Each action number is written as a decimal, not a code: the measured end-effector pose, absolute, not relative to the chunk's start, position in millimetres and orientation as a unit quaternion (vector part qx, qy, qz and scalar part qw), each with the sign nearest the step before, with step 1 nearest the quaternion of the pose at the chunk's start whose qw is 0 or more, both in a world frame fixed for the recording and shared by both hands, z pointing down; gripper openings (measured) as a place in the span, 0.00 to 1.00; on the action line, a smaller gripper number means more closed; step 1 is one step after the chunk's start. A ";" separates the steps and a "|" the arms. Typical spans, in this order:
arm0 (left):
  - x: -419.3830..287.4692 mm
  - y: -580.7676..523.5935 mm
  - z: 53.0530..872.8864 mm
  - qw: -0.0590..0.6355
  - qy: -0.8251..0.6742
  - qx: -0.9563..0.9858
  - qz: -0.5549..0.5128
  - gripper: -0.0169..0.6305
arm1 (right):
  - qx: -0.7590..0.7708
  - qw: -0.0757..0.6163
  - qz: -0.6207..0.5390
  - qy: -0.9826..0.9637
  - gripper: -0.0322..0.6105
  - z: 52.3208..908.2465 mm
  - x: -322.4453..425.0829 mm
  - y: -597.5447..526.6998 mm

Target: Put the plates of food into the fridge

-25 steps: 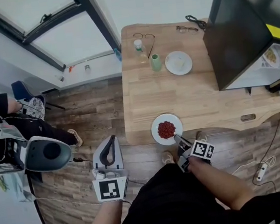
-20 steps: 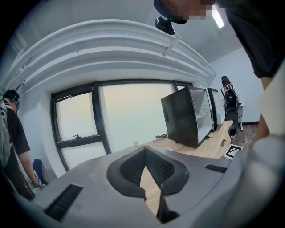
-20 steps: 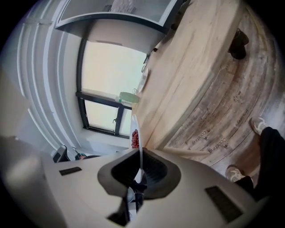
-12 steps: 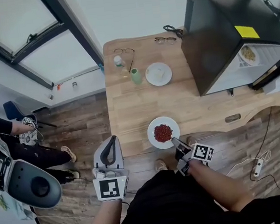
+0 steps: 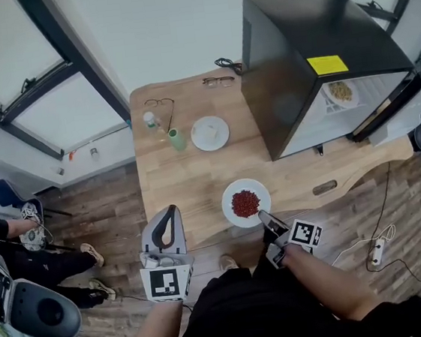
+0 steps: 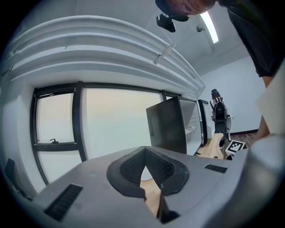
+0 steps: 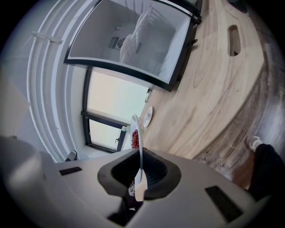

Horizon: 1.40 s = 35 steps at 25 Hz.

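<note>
Right gripper (image 5: pixel 264 217) clamped on the rim of the round white plate of red food (image 5: pixel 245 203).
We note the plate at the near edge of the light wooden table (image 5: pixel 189 181), well apart from the black tabletop fridge (image 5: pixel 288 57), whose door stands open. Left gripper (image 5: pixel 171 211) beside the table's edge, jaws together, nothing between them.

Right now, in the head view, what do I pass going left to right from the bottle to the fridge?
Bottle → green cup → white plate → plate of red food → fridge.
</note>
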<state>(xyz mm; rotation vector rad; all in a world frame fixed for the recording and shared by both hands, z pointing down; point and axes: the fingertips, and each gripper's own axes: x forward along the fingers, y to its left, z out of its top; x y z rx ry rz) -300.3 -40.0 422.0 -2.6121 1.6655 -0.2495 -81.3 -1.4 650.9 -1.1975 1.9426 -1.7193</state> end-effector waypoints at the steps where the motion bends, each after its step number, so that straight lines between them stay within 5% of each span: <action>1: -295.1 -43.3 421.2 0.021 0.532 -0.843 -0.081 0.03 | -0.421 0.141 -0.595 0.670 0.10 649.3 -72.4 -2.2; 35: -118.4 -164.4 388.7 0.067 0.464 -0.879 -0.083 0.03 | -0.502 0.233 -0.562 0.615 0.10 627.2 152.1 -81.5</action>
